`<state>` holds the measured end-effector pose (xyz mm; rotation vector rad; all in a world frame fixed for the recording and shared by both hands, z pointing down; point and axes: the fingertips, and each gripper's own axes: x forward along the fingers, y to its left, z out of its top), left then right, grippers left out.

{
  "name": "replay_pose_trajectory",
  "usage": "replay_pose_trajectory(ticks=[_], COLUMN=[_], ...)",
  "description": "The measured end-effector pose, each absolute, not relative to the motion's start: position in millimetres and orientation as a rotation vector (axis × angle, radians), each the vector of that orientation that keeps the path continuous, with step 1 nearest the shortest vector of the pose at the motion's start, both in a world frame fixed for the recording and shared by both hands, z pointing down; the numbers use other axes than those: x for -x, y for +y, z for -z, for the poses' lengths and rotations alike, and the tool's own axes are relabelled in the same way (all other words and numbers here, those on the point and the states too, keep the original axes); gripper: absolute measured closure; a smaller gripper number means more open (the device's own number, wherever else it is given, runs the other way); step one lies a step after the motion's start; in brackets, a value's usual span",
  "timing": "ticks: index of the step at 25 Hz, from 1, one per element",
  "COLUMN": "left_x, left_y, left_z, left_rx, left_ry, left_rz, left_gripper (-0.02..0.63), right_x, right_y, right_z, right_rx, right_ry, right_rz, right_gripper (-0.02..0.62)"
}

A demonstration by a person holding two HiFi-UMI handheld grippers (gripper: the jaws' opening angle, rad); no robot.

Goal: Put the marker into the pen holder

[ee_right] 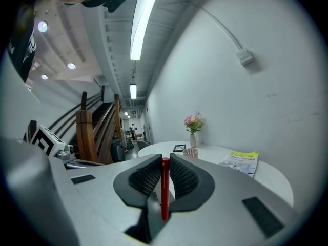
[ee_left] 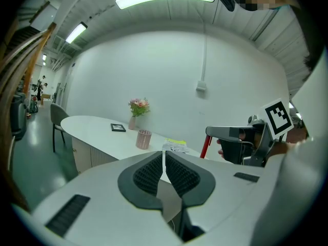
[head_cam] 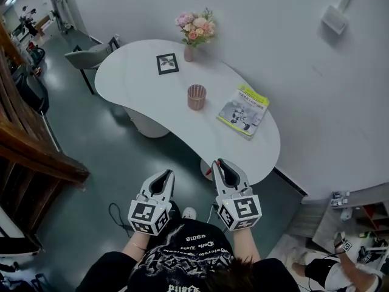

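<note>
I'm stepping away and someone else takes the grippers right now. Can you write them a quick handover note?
Right gripper: shut on the red marker, clamped between the pads.
Left gripper: shut, empty.
Pen holder: pink mesh cup, upright on the white table, between the flower vase and the magazine. Both grippers are at the table's near edge, well away from it.
Done: marker is in hand.
Left: carry it over the holder, lower it in, release.

A white kidney-shaped table [head_cam: 140, 84] bears a vase of pink flowers [head_cam: 194, 32] at its far edge, a black-framed picture [head_cam: 167, 63] lying flat nearby, and a magazine [head_cam: 244, 111] on its right part. A grey chair [head_cam: 91, 56] stands at its left end.
</note>
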<state>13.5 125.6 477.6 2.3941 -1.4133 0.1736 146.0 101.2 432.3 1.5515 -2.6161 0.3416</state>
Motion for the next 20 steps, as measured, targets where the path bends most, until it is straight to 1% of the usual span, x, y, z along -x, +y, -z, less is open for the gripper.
replay_pose_trajectory(ticks=[10, 20], left_x=[-21.4, -8.5], left_y=[78.9, -35.5], left_z=[-490.8, -486.3], left_rx=[-2.423, -2.481], left_ry=[-1.316, -1.249], left_rz=[-0.186, -0.196], left_gripper=[0.571, 0.571], right_x=[-159.5, -146.8], right_y=[66.7, -29.1], right_z=[-441.7, -434.8], right_rx=[-1.644, -1.703], right_ry=[-2.554, -2.481], right_rz=[-0.378, -0.353], right_gripper=[0.525, 0.525])
